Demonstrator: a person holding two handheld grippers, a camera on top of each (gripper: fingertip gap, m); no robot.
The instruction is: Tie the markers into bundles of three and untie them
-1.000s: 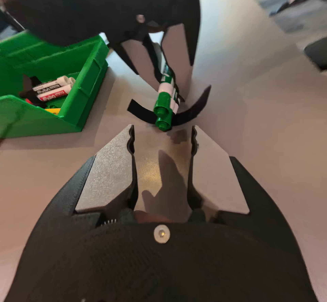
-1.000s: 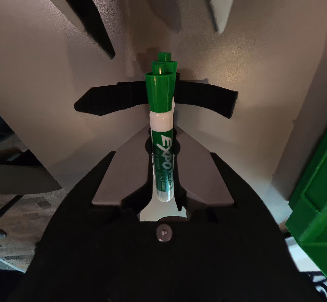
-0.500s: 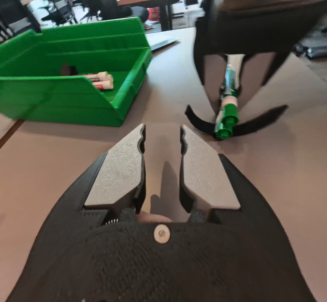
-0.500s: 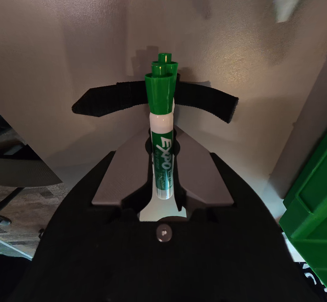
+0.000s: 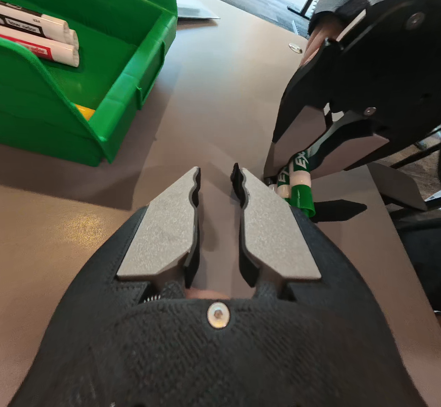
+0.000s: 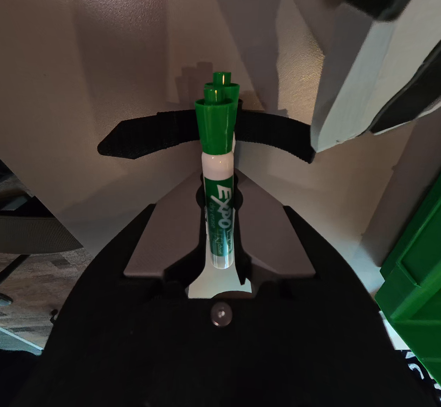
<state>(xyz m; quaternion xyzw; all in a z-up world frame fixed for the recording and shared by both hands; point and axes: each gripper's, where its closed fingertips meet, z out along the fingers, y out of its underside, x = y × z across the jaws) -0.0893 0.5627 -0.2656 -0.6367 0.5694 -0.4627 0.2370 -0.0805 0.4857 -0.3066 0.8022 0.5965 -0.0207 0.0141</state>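
Note:
My right gripper (image 6: 218, 180) is shut on a stack of green markers (image 6: 216, 128), held by their white barrels. Their caps point away and rest across a black strap (image 6: 148, 135) lying flat on the table (image 6: 95, 49). In the left wrist view, the right gripper (image 5: 293, 171) comes down from the right with the green markers (image 5: 299, 195) over the strap (image 5: 338, 209). My left gripper (image 5: 216, 175) is open and holds nothing, low over the table just left of the markers. One of its fingers (image 6: 353, 99) covers the strap's near end in the right wrist view.
A green bin (image 5: 133, 80) stands at the left and holds white-barrelled markers (image 5: 47, 27) and a yellow thing (image 5: 82, 111). The bin (image 6: 417, 264) also shows at the right in the right wrist view. The table's edge and chairs lie to the right. The gap from one gripper's tips to the other's is roughly 9 centimetres.
My left gripper has narrowed its jaws and swung round to the strap's end beside the markers. My right gripper has kept the markers still on the strap.

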